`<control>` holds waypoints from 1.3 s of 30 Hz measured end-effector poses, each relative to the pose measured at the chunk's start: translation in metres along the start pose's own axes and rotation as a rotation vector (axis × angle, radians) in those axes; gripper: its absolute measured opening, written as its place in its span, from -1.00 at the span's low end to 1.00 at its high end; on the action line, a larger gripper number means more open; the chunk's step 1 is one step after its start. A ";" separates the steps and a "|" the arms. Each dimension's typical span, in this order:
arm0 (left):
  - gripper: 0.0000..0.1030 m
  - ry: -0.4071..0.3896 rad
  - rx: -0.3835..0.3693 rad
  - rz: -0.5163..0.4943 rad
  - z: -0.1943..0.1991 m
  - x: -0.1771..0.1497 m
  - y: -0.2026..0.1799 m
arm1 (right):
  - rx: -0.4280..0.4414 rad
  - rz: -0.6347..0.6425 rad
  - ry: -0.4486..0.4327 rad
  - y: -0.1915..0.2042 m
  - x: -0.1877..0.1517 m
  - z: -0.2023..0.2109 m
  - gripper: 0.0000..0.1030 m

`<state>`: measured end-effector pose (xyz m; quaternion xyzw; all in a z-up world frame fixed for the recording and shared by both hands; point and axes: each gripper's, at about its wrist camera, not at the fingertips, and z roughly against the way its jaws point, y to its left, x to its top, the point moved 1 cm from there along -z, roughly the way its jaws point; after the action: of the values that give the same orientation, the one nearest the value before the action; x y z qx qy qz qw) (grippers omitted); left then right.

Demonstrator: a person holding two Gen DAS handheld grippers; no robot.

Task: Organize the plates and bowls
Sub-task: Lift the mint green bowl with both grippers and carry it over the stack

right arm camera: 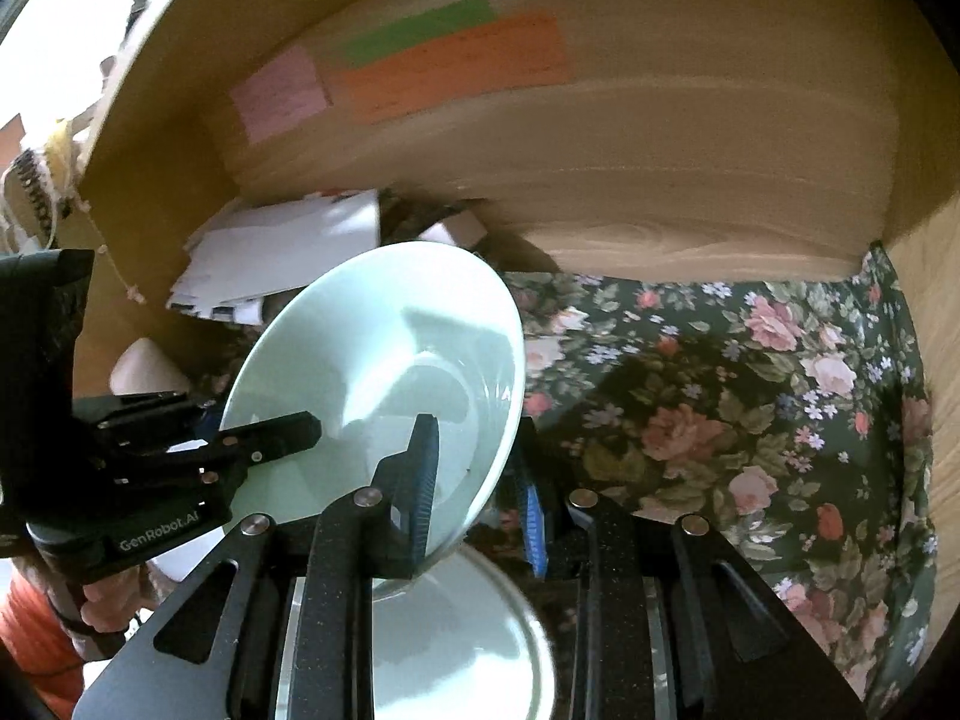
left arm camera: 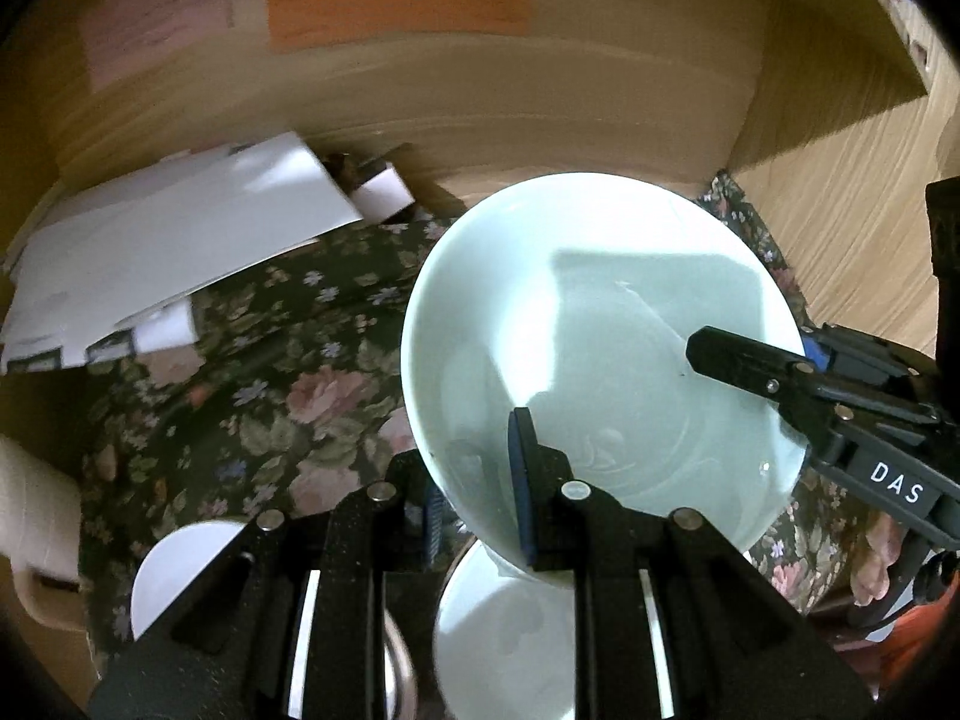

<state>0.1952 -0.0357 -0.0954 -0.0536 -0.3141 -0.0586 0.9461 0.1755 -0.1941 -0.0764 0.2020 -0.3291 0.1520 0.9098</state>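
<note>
Both your left gripper (left arm camera: 480, 480) and right gripper (right arm camera: 474, 480) pinch opposite rims of the pale bowl (left arm camera: 600, 330), which hangs directly above the lower bowl (left arm camera: 504, 648).

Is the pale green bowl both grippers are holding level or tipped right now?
Tipped. The pale green bowl is held clear of the floral cloth with its opening angled toward the cameras, one rim higher. Left gripper and right gripper clamp opposite rims.

A dark cloth with pink flowers (right arm camera: 720, 396) covers the table, and a light wooden wall (right arm camera: 660, 150) stands right behind the cloth with pink, green and orange papers (right arm camera: 444, 69) stuck on it, while white papers (left arm camera: 168, 252) lie on the cloth's far left.
</note>
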 end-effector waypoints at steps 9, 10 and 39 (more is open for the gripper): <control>-0.62 -0.037 0.036 0.065 0.033 -0.026 0.033 | 0.045 0.060 -0.001 0.045 -0.002 -0.006 -0.56; -0.62 -0.040 0.042 0.071 0.037 -0.029 0.037 | 0.050 0.064 -0.001 0.049 -0.003 -0.006 -0.56; -0.62 -0.037 0.130 0.240 0.081 -0.119 0.126 | 0.185 0.150 0.100 0.151 -0.039 -0.050 -0.55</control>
<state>0.0710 0.1094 -0.1101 -0.0306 -0.3260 0.0766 0.9418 0.1123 -0.0450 -0.0968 0.2520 -0.2824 0.2592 0.8886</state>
